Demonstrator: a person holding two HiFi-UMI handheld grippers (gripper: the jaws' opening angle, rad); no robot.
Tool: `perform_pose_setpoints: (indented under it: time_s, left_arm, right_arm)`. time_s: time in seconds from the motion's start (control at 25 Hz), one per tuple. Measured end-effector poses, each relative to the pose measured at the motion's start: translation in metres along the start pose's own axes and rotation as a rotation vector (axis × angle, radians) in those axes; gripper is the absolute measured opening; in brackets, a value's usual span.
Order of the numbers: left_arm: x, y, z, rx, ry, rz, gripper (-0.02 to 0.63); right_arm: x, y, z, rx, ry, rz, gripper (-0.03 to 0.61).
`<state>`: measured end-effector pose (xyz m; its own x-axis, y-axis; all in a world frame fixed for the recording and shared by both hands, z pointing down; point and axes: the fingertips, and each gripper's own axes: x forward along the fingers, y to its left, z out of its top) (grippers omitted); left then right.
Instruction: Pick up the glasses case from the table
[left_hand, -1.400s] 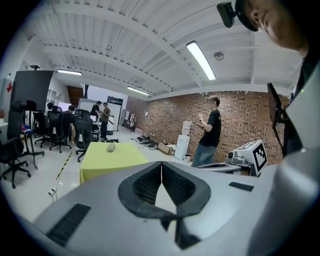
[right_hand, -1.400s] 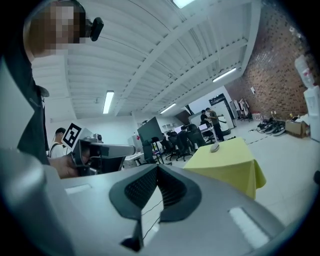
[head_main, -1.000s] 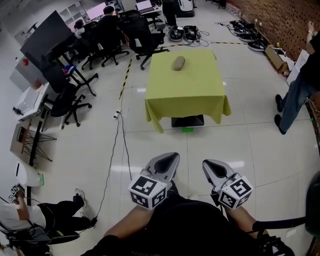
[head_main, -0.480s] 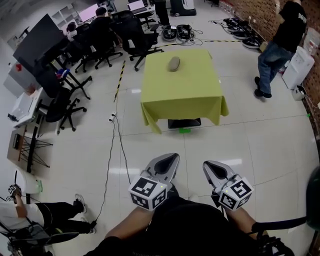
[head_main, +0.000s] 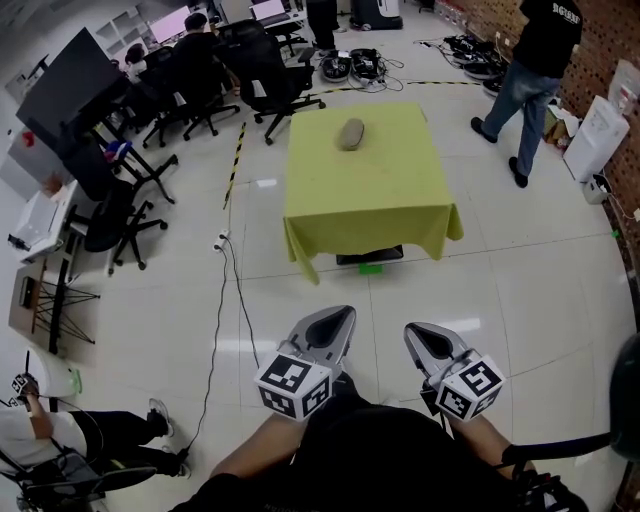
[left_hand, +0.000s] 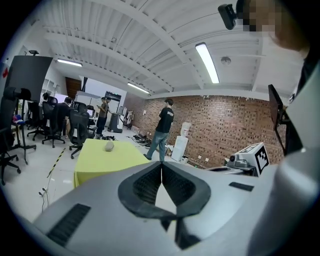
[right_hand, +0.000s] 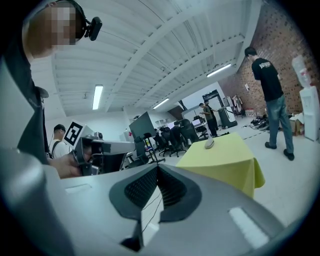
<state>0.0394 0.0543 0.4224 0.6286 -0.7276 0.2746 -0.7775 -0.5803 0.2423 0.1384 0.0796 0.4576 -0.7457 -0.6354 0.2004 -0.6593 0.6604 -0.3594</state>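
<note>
Yellow-clothed table (head_main: 370, 190) with glasses case (head_main: 351, 133) nearer than before; left claw (head_main: 344, 314), right claw (head_main: 413, 331) pressed together, empty.

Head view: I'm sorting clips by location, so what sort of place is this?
Probably an open-plan lab or workshop office: office chairs and monitors at desks, a bare brick wall, and a lone cloth-covered table on the open tiled floor.
</note>
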Motion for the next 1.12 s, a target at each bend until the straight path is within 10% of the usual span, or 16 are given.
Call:
perform_pose_setpoints:
  time_s: [1.12]
  left_arm:
    - [0.023,0.212,0.085,-0.006,-0.093,-0.032,0.009]
  right_arm:
    - [0.200,-0.003,0.078,-0.118,0.008,-0.043,0.002]
